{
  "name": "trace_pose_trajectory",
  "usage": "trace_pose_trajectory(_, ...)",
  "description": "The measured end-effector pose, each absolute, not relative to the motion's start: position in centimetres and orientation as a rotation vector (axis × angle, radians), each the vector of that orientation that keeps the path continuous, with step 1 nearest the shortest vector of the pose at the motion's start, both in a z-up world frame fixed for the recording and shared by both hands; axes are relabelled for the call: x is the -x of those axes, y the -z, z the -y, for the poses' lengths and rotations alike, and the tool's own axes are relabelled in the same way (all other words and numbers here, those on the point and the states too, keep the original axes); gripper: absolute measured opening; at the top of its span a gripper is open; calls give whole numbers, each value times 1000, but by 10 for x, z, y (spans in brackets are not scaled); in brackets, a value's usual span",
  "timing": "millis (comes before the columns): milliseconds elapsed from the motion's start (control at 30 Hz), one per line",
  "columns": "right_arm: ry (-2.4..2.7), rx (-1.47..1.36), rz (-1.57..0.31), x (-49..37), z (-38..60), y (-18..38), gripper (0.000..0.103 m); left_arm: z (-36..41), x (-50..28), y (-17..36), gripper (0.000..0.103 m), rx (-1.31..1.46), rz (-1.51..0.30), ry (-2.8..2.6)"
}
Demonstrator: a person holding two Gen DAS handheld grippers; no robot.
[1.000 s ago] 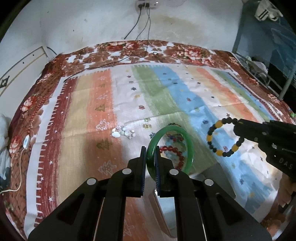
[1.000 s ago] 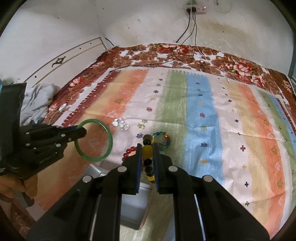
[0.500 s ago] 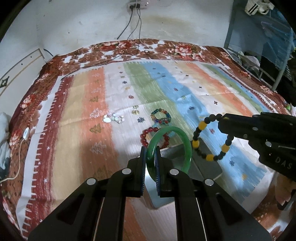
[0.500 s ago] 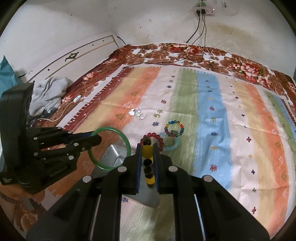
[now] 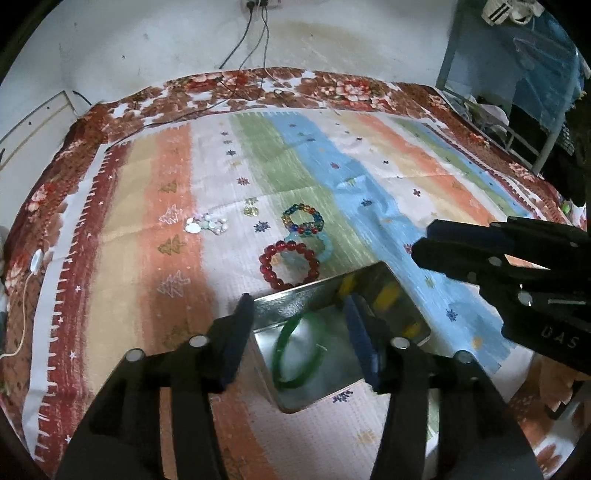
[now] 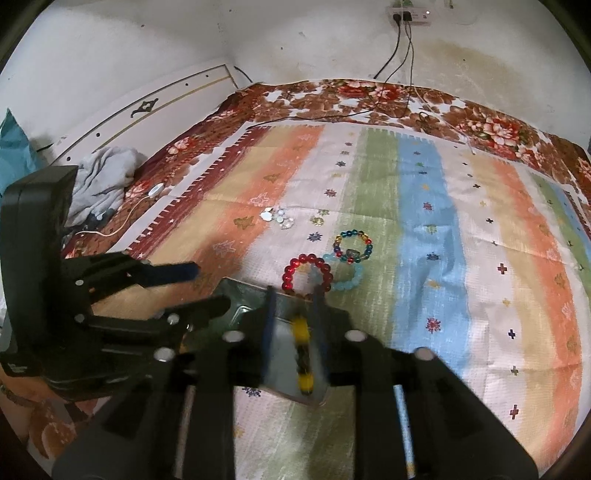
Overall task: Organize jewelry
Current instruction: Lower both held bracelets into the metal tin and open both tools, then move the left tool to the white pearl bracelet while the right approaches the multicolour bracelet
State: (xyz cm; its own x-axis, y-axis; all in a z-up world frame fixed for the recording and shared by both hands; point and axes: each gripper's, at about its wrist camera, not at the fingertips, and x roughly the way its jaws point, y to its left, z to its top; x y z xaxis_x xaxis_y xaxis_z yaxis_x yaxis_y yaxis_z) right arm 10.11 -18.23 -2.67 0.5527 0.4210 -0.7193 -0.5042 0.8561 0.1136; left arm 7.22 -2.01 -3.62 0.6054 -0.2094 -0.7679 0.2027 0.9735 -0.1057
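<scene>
1. Hovering low over the metal tin [image 5: 373, 280], the left gripper [image 5: 299, 332] stood with its fingers spread wide and nothing between them.
2. Right below that gap the green bangle [image 5: 297, 350] lay blurred inside the tin, clear of both fingers.
3. Beside it, the right gripper [image 6: 293, 325] was over the same tin [image 6: 240, 295], its fingers a narrow way apart.
4. A yellow and black bead bracelet [image 6: 303, 354] showed between those fingers as a smeared streak; I could not tell whether the pads touched it or it hung free.
5. Just past the tin's far rim a red bead bracelet [image 5: 289, 264] lay flat on the striped cloth [image 5: 369, 184], close to the rim.
6. Touching the red one on its far side was a pale blue bracelet [image 5: 321, 247], and overlapping that, a multicolored bead bracelet [image 5: 303, 219].
7. Off to the left of these, a small cluster of white stones [image 5: 207, 225] sat on the cloth, well apart from the tin.
8. Farther back, the floral blanket [image 5: 332, 83] ran to the wall, where cables [image 5: 255, 37] hung down from a power socket [image 6: 408, 14].
</scene>
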Motion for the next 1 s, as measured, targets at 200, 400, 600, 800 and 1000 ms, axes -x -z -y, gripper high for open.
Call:
trace_pose_trajectory(200, -520, 106, -817, -107, 188, 28, 38, 0, -79, 34, 59, 41, -885, 167)
trace_pose_trajectory(400, -490, 114, -824, -115, 192, 33, 47, -20, -89, 34, 66, 68, -891, 110)
trace_pose_trajectory(600, -460, 127, -826, -125, 193, 37, 56, -28, -100, 36, 73, 62, -899, 81)
trace_pose_trajectory(800, -442, 136, -831, -135, 192, 41, 62, -31, -112, 39, 75, 46, -909, 64)
trace_pose_trajectory(1000, -428, 138, -837, -145, 192, 45, 68, -34, -127, 44, 75, 29, -925, 43)
